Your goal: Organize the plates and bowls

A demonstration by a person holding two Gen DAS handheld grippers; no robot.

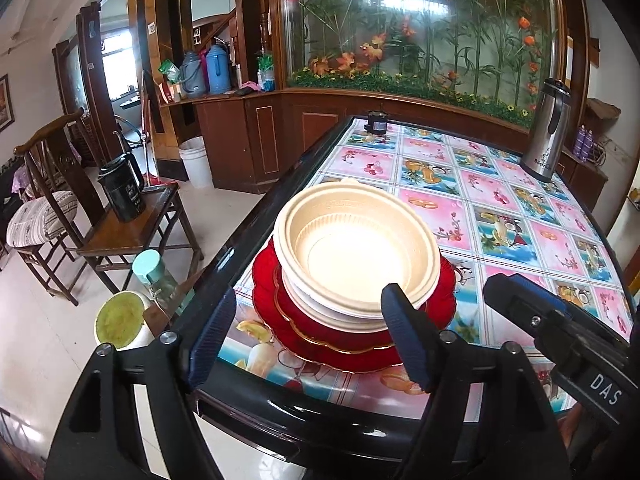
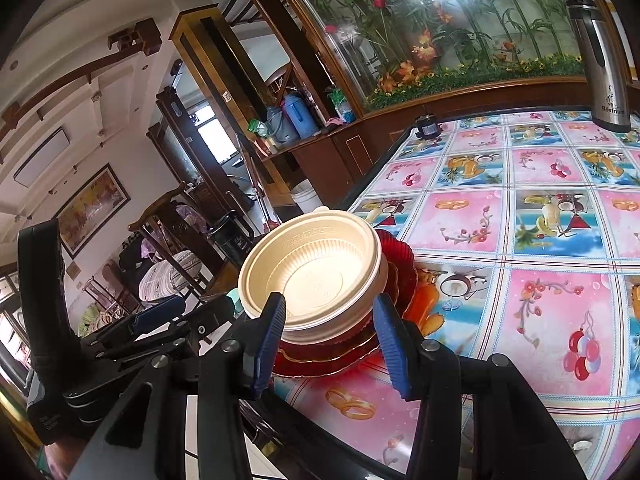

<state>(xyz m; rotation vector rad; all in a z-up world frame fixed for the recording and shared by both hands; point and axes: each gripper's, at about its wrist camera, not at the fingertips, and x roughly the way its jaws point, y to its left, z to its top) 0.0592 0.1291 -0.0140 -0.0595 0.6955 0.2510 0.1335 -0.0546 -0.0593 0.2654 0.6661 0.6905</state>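
Nested cream bowls (image 1: pixel 352 248) (image 2: pixel 316 276) sit on stacked red plates (image 1: pixel 288 312) (image 2: pixel 400 268) near the table's front left corner. In the left wrist view my left gripper (image 1: pixel 310 340) stands open just short of the stack. Its right finger (image 1: pixel 404 344) overlaps the bowls' near rim, and the other hangs over the table's edge. My right gripper (image 2: pixel 332 344) is open, its blue pads level with the bowls' near side, one at each side. From the left wrist view it (image 1: pixel 520 304) sits right of the plates and apart from them. Neither gripper holds anything.
The table (image 1: pixel 480 208) wears a fruit-patterned cloth. A steel thermos (image 1: pixel 550 132) (image 2: pixel 604 60) stands at its far right, a small black object (image 1: pixel 377 122) at the far edge. Left of the table are a wooden chair (image 1: pixel 132 224) with a black jug (image 1: pixel 122 186), a teal-capped bottle (image 1: pixel 154 276) and a white bucket (image 1: pixel 196 160).
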